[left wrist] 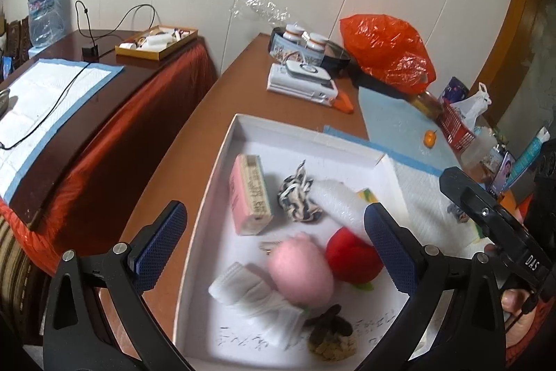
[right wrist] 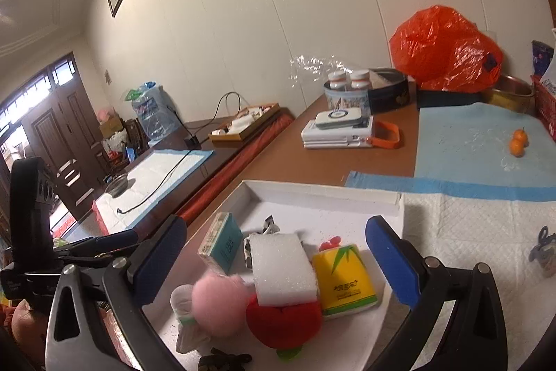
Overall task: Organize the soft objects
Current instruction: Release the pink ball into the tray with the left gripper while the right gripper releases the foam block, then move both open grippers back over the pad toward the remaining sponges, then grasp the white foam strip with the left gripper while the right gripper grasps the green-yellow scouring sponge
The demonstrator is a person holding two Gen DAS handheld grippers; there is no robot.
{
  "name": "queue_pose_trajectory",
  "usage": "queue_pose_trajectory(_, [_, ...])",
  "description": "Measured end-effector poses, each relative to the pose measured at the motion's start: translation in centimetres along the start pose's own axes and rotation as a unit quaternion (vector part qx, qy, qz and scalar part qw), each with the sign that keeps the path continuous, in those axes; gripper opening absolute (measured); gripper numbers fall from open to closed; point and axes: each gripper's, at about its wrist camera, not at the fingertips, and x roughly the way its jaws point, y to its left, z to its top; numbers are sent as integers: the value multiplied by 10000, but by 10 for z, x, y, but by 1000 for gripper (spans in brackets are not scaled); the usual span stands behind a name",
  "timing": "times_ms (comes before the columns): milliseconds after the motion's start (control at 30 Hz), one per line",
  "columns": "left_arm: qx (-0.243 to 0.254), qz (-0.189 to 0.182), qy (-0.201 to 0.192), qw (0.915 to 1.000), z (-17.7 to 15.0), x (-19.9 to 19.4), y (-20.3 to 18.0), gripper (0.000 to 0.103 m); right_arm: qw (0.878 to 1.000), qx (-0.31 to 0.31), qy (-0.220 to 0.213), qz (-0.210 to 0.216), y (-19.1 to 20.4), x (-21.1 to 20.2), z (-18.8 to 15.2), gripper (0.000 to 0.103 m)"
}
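Note:
A white shallow tray holds several soft things. In the left wrist view these are a pink tissue pack, a knotted rope toy, a white foam block, a red plush, a pink fluffy ball and a folded white cloth. My left gripper hangs open above them, holding nothing. The right wrist view shows the foam block lying on the red plush, beside a yellow tissue pack and the pink ball. My right gripper is open over them, empty.
The tray sits on a brown table beside a white quilted pad that carries a small blue-grey item. Farther back are white boxes, jars, an orange bag and two small oranges.

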Motion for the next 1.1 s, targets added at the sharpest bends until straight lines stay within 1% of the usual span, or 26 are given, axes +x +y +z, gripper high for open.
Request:
queue_pose_trajectory(333, [205, -155, -108, 9996, 0, -9, -40, 103, 9992, 248, -296, -143, -25, -29, 6, 103])
queue_pose_trajectory(500, [273, -251, -113, 9992, -4, -9, -63, 103, 9987, 298, -353, -225, -39, -43, 5, 103])
queue_pose_trajectory(733, [466, -499, -97, 9976, -11, -7, -108, 103, 9974, 358, -454, -430, -64, -73, 2, 103])
queue_pose_trajectory(900, [674, -674, -42, 9954, -15, -3, -144, 103, 9954, 509, -517, -620, -92, -96, -3, 103])
queue_pose_trajectory(1100, [1027, -902, 93, 9906, -23, 7, -191, 103, 9918, 742, -626, -827, -124, -123, -8, 103])
